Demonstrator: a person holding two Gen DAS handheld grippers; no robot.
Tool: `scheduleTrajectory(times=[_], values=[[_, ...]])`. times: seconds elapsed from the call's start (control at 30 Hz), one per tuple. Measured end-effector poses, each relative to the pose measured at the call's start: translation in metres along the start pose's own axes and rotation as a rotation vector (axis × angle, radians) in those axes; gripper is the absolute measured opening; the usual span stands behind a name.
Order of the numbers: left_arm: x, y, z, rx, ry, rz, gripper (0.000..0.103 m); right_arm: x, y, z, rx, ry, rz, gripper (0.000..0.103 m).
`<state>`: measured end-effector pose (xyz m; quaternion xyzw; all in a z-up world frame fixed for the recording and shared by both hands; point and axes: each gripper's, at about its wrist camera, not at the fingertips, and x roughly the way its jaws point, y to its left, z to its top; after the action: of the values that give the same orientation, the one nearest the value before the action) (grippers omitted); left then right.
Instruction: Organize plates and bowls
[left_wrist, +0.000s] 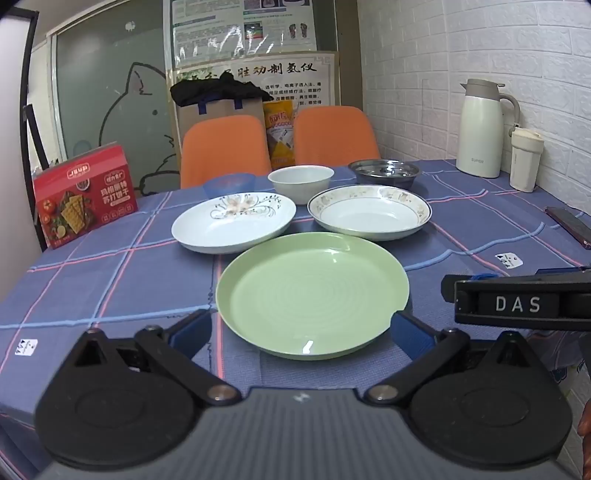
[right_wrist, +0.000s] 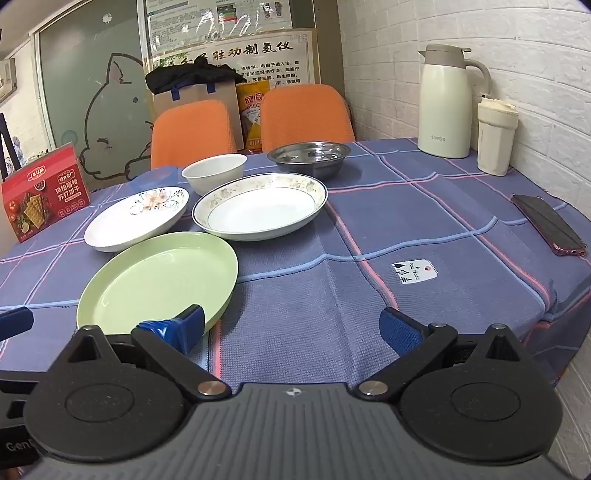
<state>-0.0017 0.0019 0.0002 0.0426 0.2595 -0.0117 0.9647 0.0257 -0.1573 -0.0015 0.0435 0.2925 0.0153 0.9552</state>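
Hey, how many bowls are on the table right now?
3, all behind the plates: a blue bowl on the left, partly hidden; a white bowl in the middle; a steel bowl on the right. None looks stacked, so probably no more.

3 plates (left_wrist: 312, 295) front; bowls (left_wrist: 300, 182) behind; jug (left_wrist: 480, 129) far right.

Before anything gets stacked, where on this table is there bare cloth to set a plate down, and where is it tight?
Bare cloth lies right of the green plate, out to the phone and back towards the thermos, and between the cracker box and the flower plate. The centre is crowded: gold-rimmed plate, white bowl and steel bowl nearly touch.
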Motion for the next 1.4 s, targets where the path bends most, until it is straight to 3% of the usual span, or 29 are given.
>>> scheduleTrajectory(times=[0.57, 1.13, 1.4], values=[[0.005, 0.006, -0.001, -0.007, 0.015, 0.004, 0.103, 0.002, 0.003, 0.000, -0.010, 0.017, 0.011, 0.089], [-0.019, 0.006, 0.002, 0.003, -0.045, 0.006, 0.103, -0.018, 0.009, 0.001, -0.019, -0.035, 0.013, 0.089], [-0.006, 0.007, 0.007, 0.006, -0.016, -0.012, 0.103, -0.007, 0.002, 0.009, 0.013, -0.026, -0.011, 0.089]])
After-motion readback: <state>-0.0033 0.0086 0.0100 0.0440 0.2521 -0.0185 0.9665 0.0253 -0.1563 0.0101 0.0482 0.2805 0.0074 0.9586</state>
